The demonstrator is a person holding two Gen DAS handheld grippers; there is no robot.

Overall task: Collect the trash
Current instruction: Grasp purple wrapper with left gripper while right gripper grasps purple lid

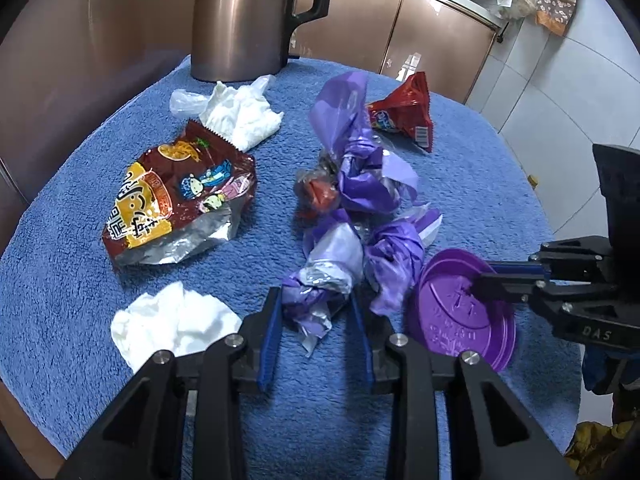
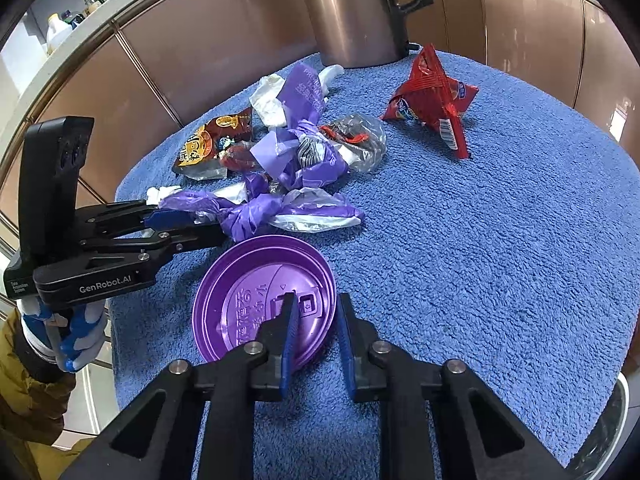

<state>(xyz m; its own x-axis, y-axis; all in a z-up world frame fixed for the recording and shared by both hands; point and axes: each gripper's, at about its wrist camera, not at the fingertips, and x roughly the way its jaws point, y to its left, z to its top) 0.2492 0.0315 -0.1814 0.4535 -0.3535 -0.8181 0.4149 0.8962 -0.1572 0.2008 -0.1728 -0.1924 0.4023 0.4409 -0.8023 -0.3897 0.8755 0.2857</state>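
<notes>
**Trash spread over the blue towel**

A blue towel (image 2: pixel 480 260) holds a kettle (image 1: pixel 240 20), snack bag (image 1: pixel 176 196) and purple wrappers (image 1: pixel 320 280). The left gripper (image 1: pixel 316 320) straddles 1 wrapper, jaws apart. The right gripper (image 2: pixel 316 320), also apart, straddles the purple lid's (image 2: pixel 240 292) edge.

A purple plastic cup lid (image 2: pixel 264 300) lies tilted on the blue towel, beside a knotted, crumpled purple plastic bag (image 1: pixel 352 216). Around these lie a brown snack wrapper (image 1: pixel 176 196), a red snack packet (image 2: pixel 436 104) and two crumpled white tissues (image 1: pixel 172 320).

Bright, even light; fisheye-bent edges, purple lid (image 1: pixel 460 312) perhaps motion-blurred.
</notes>
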